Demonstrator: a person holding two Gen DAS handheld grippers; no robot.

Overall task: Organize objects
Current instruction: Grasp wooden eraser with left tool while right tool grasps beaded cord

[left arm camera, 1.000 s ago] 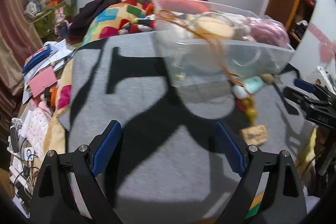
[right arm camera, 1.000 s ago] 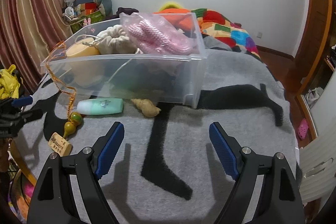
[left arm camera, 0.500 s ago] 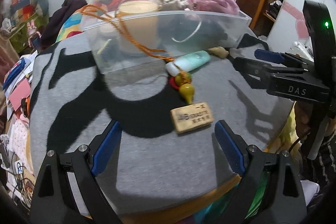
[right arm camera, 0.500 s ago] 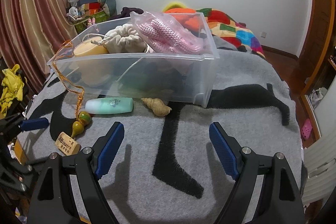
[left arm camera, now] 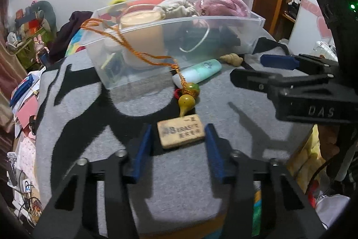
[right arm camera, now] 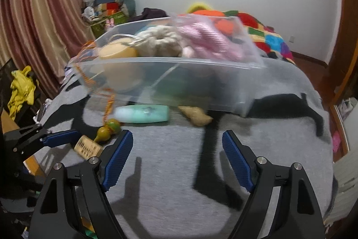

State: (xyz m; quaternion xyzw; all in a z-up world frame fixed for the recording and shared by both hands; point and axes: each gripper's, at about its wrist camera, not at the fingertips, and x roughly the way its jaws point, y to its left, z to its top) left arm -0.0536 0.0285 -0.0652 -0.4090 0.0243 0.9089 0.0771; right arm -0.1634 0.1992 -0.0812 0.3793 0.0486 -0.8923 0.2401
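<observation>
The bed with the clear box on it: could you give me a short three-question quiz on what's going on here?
1. True or false: the wooden tag lies between the left gripper's closing fingers.
2. What lies on the blanket beside the green tube: A a shell, B a spoon, C a key?
3. Fill in: the orange cord hangs over the rim of the clear ___.

Key: 1 true; 2 A, the shell; 3 box.
</observation>
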